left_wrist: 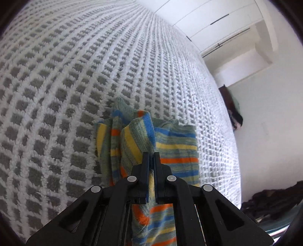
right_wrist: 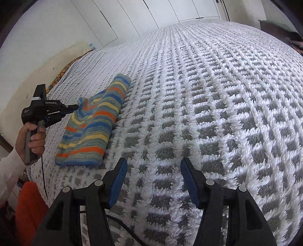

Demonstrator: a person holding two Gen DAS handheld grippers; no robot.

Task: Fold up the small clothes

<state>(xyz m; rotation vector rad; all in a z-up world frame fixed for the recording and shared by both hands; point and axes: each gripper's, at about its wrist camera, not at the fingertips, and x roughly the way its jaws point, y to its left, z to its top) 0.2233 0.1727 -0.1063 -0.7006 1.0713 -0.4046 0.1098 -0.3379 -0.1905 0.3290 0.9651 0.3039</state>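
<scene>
A small striped knit garment [left_wrist: 170, 149] in blue, yellow, orange and green lies on the white-and-grey checked bedspread [left_wrist: 75, 75]. My left gripper [left_wrist: 151, 154] is shut on a fold of the garment and lifts that part a little. In the right wrist view the garment [right_wrist: 90, 124] lies at the left, with the left gripper [right_wrist: 76, 107] pinching its near-left edge. My right gripper [right_wrist: 153, 162] is open and empty, low over the bedspread [right_wrist: 208, 94], to the right of the garment.
White wardrobe doors [right_wrist: 151, 11] stand beyond the bed. An orange object [right_wrist: 30, 208] sits at the lower left off the bed. Dark clothes [left_wrist: 274, 200] lie at the right bed edge. A black cable [right_wrist: 43, 176] hangs from the left gripper.
</scene>
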